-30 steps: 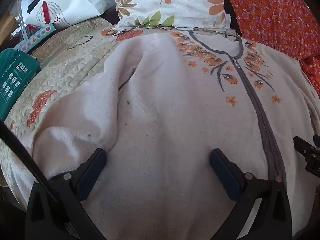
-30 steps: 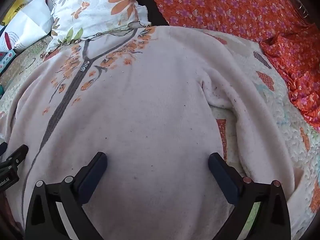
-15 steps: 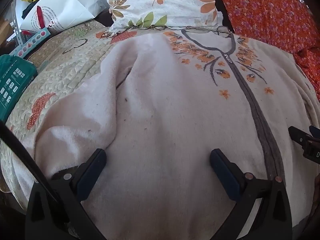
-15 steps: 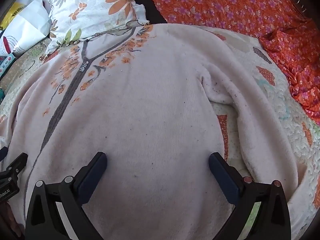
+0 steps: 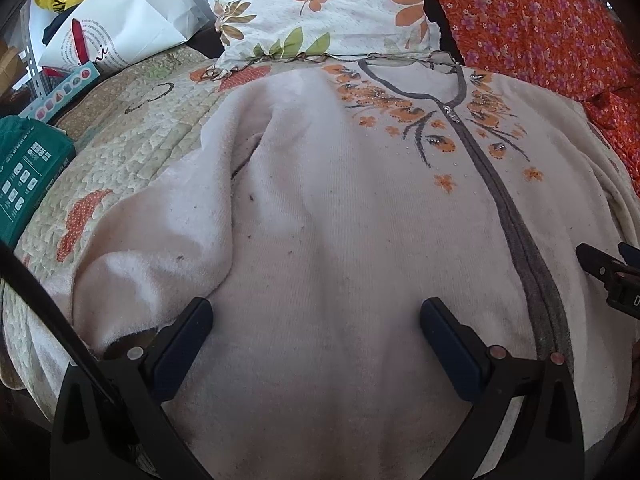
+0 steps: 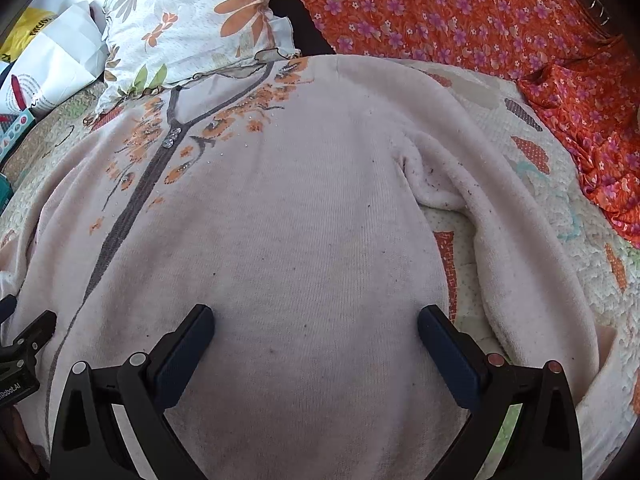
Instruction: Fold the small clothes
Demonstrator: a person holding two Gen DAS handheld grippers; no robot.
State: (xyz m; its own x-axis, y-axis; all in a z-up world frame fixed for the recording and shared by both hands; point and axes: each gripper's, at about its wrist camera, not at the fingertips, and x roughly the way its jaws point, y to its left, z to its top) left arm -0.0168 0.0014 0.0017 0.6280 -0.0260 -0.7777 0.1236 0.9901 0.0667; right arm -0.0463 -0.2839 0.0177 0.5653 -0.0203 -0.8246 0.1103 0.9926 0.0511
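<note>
A pale pink cardigan [image 5: 340,220] [image 6: 304,220] lies spread flat, front up, on a quilted bed cover, with a grey front band [image 5: 516,216] and orange flower embroidery [image 6: 224,124] near the neck. Its left sleeve [image 5: 160,248] lies bunched beside the body; the right sleeve [image 6: 516,248] curves down along the body. My left gripper [image 5: 316,320] is open over the lower left half of the cardigan. My right gripper [image 6: 316,320] is open over the lower right half. Nothing is between either pair of fingers. The right gripper's edge shows in the left wrist view [image 5: 608,272].
A floral pillow [image 5: 320,4] lies at the cardigan's neck. Orange flowered fabric [image 6: 480,16] covers the far right. A white paper bag [image 5: 120,20], a yellow bag and a green box [image 5: 28,172] sit at the left edge of the quilt [image 5: 132,140].
Both grippers have drifted slightly back and down over the cardigan; the view of it has shifted a little. Both stay open, and the cardigan has not moved.
</note>
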